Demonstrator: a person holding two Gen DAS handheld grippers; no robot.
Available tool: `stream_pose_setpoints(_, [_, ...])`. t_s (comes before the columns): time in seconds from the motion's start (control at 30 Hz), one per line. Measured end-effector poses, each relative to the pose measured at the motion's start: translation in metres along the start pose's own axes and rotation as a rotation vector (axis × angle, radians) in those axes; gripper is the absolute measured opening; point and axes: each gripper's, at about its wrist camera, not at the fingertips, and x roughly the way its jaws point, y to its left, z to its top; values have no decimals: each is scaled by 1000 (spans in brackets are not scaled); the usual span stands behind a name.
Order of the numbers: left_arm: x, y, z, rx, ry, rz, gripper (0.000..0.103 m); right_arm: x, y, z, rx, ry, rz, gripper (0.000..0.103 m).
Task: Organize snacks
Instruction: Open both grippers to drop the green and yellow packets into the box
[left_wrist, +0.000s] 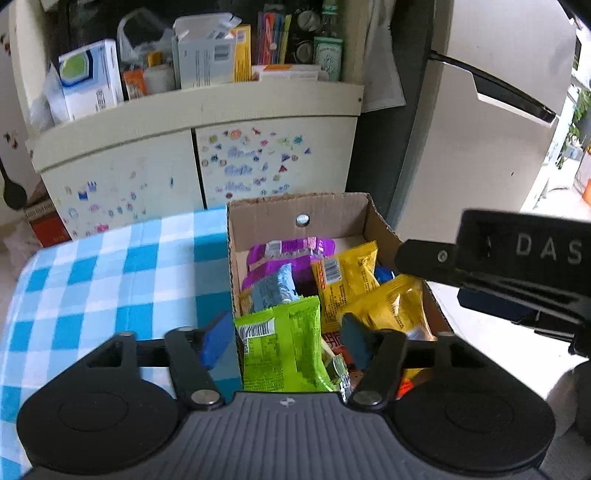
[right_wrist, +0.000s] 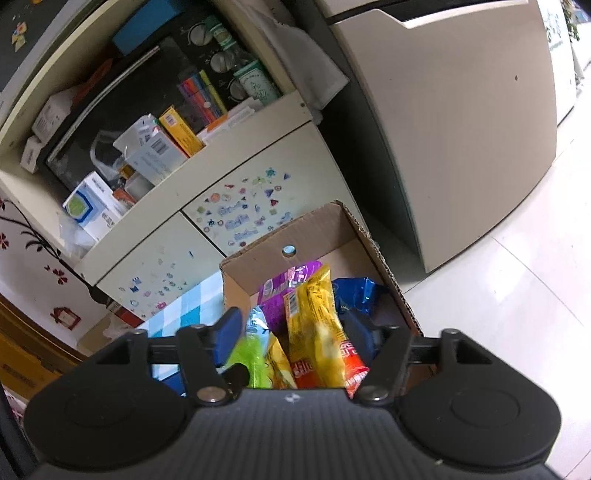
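I hold both grippers over a cardboard box (left_wrist: 258, 218) of snacks at the edge of a table covered in a blue-checked cloth (left_wrist: 110, 273) — the sorting looks close to done, since every packet I can see already lies inside the box and none shows on the cloth.

The left gripper (left_wrist: 284, 338) hovers above the near end of the box with its jaws spread wide and nothing between them; a green packet (left_wrist: 284, 347) lies just below the gap. The right gripper (right_wrist: 295, 334) is likewise spread, tilted over the same box, and I judge it empty too, though a yellow packet (right_wrist: 317, 325) fills the space between its fingers in the right wrist view and I cannot tell whether a pad touches it.

Inside the box: purple packets (left_wrist: 291, 254) at the far end, a grey-blue one (left_wrist: 273, 290) against the left wall, yellow ones on the right, a dark blue one (right_wrist: 354, 295) by the right wall, an orange-red one (right_wrist: 347, 365) nearest me.

Next, I judge, the loose pile needs squaring — that calls for lowering one gripper and closing on a single packet without snagging its neighbours.
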Motion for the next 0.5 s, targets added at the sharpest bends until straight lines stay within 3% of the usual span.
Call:
stream_pose_setpoints(0.13, [-8, -4, -1, 35, -24, 20, 84, -1, 1, 1, 4, -12, 7, 73])
stream_pose_setpoints(0.23, [-12, -5, -1, 37, -22, 47, 96, -1, 0, 2, 7, -16, 7, 74])
stream_pose_setpoints(0.37, [-15, 1, -3, 15, -9, 62, 98, 0, 2, 1, -9, -20, 2, 74])
stream_pose_setpoints(0.5, [-15, 9, -4, -16, 34, 86, 102, 2, 4, 0, -28, -20, -21, 82])
